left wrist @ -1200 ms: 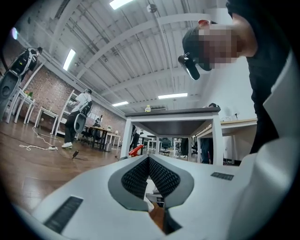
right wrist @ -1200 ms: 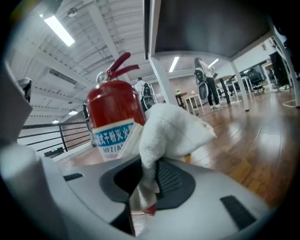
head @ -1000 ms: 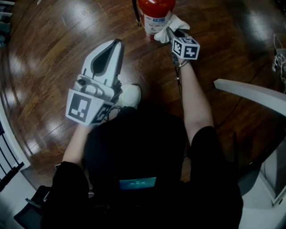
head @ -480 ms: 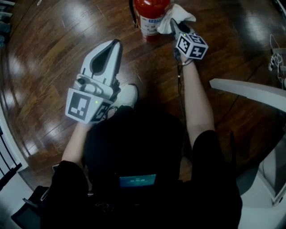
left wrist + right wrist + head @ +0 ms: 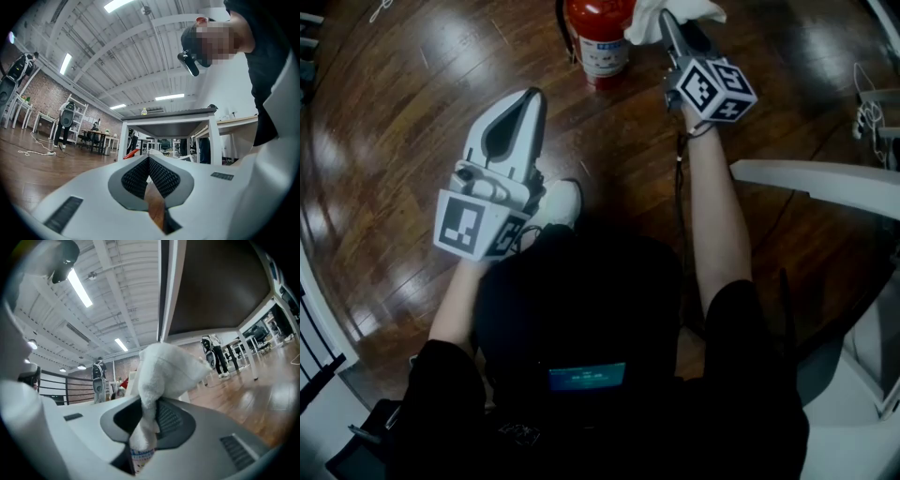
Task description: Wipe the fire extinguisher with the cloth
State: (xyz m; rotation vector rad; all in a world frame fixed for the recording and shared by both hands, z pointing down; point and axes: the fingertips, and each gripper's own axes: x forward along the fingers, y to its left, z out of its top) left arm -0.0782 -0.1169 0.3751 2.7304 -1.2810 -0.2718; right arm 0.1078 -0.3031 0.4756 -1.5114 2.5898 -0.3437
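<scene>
The right claw (image 5: 667,22) reaches farther forward than a second ago, and the forearm (image 5: 712,206) behind it is stretched out longer. The cloth (image 5: 645,22) pinched in it, earlier bunched low against the right side of the fire extinguisher (image 5: 600,33) beside the label (image 5: 605,54), now sits higher along that red body, above the label, at the top edge of the head view. The cloth's loose end now spreads out wider.

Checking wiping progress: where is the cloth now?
Head view, top edge, right of centre: the white cloth is clamped in the right claw, just right of the red fire extinguisher.
</scene>
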